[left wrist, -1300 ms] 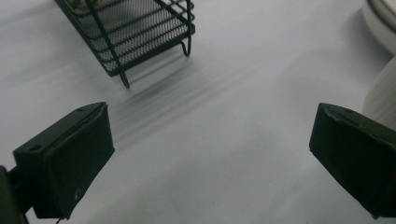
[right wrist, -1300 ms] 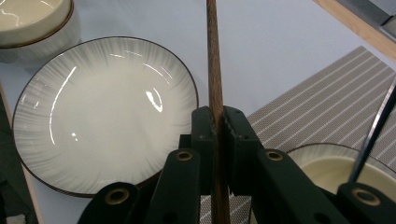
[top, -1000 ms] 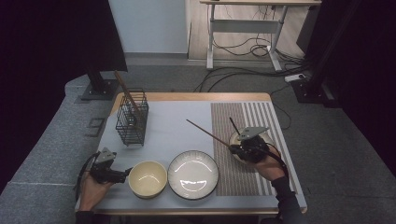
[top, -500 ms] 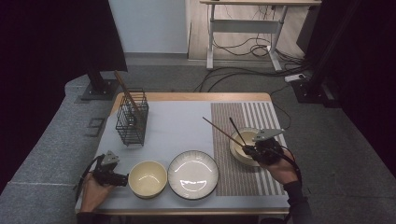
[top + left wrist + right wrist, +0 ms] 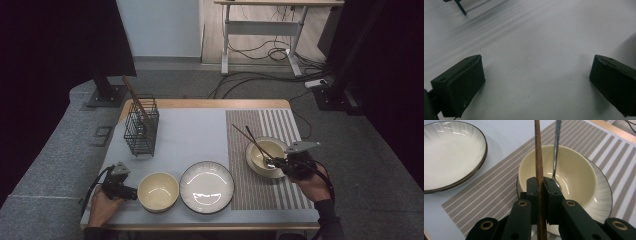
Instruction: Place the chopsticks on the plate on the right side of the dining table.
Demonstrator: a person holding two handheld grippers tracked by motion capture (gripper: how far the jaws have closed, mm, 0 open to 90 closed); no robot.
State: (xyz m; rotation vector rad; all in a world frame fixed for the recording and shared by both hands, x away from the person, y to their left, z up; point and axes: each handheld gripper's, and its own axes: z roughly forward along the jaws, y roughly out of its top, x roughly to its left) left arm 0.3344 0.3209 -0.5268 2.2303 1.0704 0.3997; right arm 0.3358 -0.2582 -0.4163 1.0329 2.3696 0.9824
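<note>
Right claw (image 5: 274,162) carried its pinched chopstick (image 5: 539,150) over the bowl (image 5: 574,170).

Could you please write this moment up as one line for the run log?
right gripper: shut on wooden chopstick, over cream bowl holding spoon | left gripper: open, above mat

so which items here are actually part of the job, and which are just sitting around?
In play: right gripper shut on a wooden chopstick; cream bowl on its plate, spoon inside; striped placemat.

Idle: left gripper open; wire basket; second bowl; empty plate.
</note>
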